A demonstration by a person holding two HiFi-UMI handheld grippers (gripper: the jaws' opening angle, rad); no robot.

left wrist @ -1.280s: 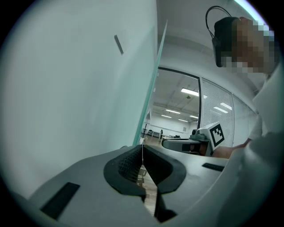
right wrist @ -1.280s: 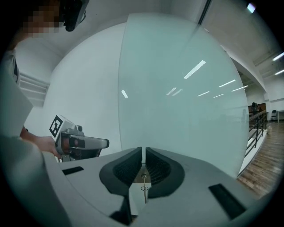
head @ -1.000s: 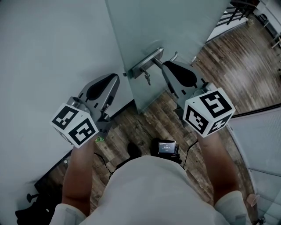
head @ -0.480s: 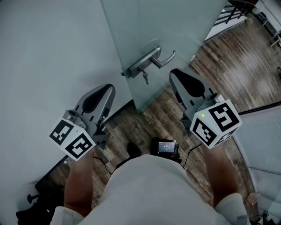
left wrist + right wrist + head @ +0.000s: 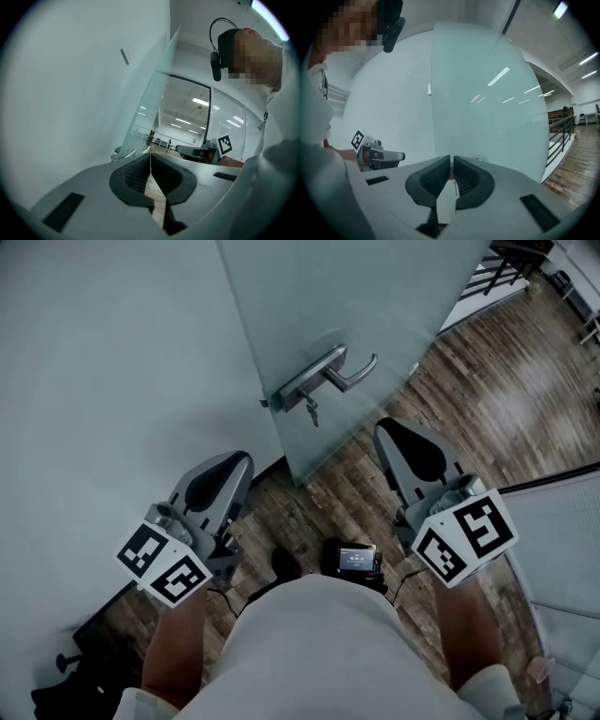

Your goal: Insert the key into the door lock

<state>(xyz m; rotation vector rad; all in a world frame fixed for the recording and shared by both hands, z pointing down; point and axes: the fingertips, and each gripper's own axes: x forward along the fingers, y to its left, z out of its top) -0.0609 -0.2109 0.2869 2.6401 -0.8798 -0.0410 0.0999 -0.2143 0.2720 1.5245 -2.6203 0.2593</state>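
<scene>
A silver lever handle [image 5: 330, 371] sits on the frosted glass door [image 5: 375, 306]. The key [image 5: 312, 411] hangs from the lock below the handle, with no gripper touching it. My right gripper [image 5: 386, 427] is a short way below and right of the handle, shut to a thin slit with nothing in it. In the right gripper view the key [image 5: 454, 186] shows far off through that slit of the right gripper [image 5: 452, 158]. My left gripper [image 5: 242, 460] is shut and empty by the white wall, left of the door's edge. Its pads [image 5: 140, 171] meet.
A white wall [image 5: 112, 352] fills the left, and the door's free edge stands between the two grippers. Wood-plank floor [image 5: 487, 399] lies below and to the right. A small black device [image 5: 356, 557] hangs at the person's waist. Dark gear [image 5: 66, 671] lies on the floor at the lower left.
Both grippers have drawn back from the door toward the person. The right one has come away from the handle. The key stays hanging in the lock.
</scene>
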